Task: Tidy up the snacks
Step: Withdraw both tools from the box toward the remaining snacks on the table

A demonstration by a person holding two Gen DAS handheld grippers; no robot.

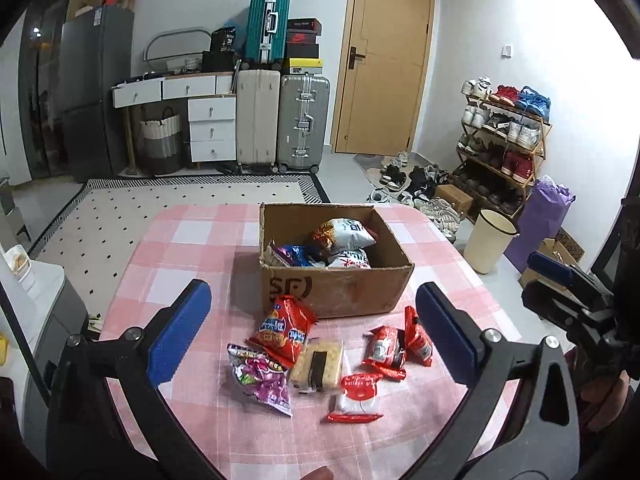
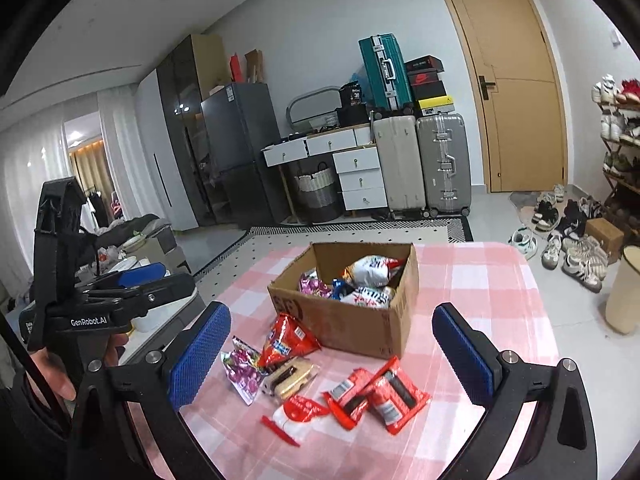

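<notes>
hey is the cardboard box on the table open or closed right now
Open. The cardboard box has no flaps covering its top, and snack bags show inside it from both wrist views.

Open cardboard box (image 1: 336, 280) partly filled with packets; about six snack packets (image 1: 320, 360) loose before it on the cloth.

The cloth (image 1: 192, 240) is pink-and-white check, and the box (image 1: 336, 288) beyond the claws is brown. Between the blue pads (image 1: 180, 332) lie red packets (image 1: 384, 350) and a purple one (image 1: 262, 380).
</notes>
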